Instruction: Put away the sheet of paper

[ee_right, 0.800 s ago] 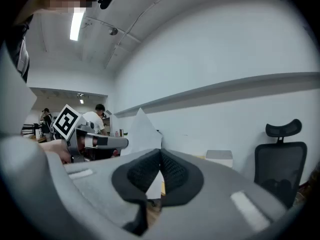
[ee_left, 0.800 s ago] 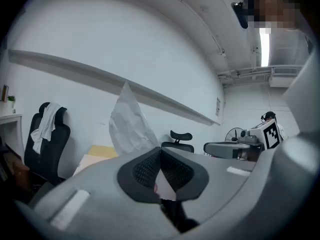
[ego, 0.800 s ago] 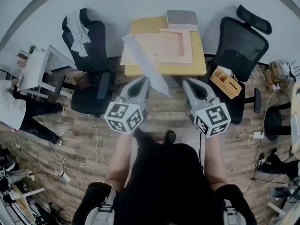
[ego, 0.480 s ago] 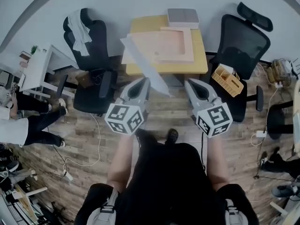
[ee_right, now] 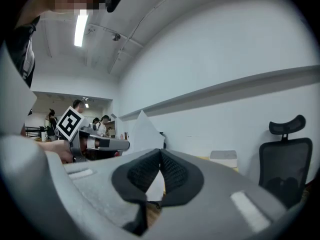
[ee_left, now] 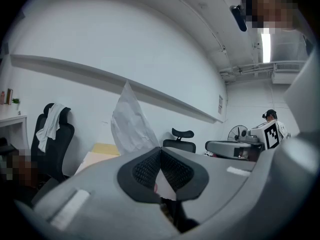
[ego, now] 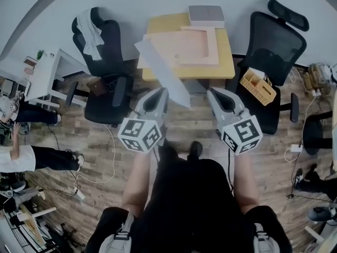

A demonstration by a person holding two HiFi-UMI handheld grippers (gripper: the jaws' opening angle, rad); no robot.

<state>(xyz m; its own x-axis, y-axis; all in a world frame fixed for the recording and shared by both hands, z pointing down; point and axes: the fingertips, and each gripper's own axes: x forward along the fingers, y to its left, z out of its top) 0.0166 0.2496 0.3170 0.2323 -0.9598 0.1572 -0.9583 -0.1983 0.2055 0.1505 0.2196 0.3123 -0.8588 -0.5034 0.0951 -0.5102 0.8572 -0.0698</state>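
My left gripper jaws clamp the sheet of paper, its length slanting forward toward the counter. My right gripper waits beside, jaws together, empty.

The sheet of paper is white and slightly creased. It stands tilted in the air, its lower part pinched in the left gripper. Its upper corner leans over the near-left corner of the yellow table.

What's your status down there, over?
Left gripper shut on sheet of paper. Right gripper shut, empty. Table ahead holds a board.
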